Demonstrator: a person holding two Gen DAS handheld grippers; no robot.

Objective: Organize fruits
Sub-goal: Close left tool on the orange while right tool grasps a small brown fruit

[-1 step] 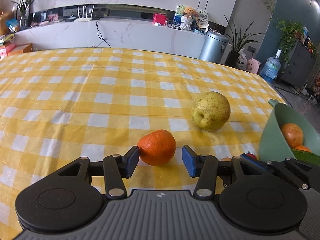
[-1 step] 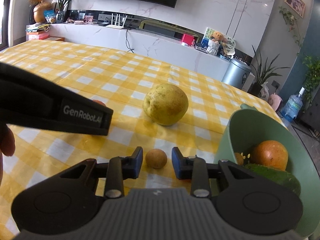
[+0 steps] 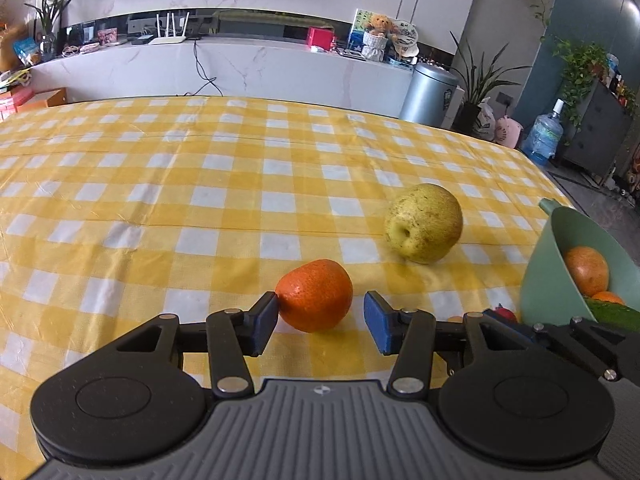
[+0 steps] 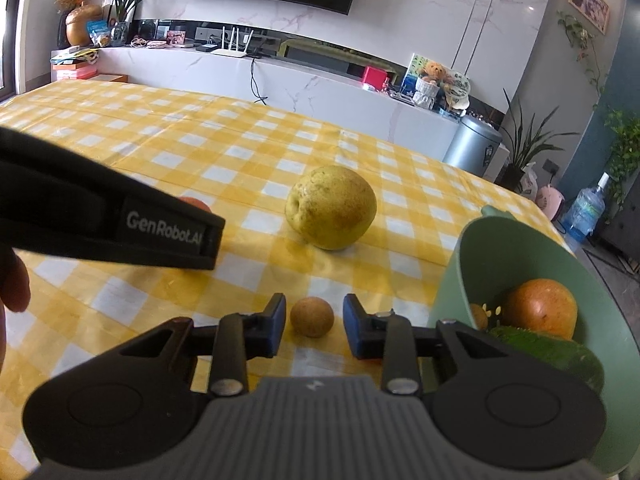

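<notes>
An orange tangerine lies on the yellow checked tablecloth, between the fingers of my open left gripper; the left pad looks to touch it, the right pad stands apart. A small brown round fruit lies between the fingers of my open right gripper, touching neither. A yellow pear lies beyond both; it also shows in the right wrist view. A green basket at the right holds an orange fruit and a green vegetable.
The left gripper's black body crosses the left of the right wrist view, hiding most of the tangerine. The table's right edge runs just behind the basket. A small red thing lies by the basket's foot.
</notes>
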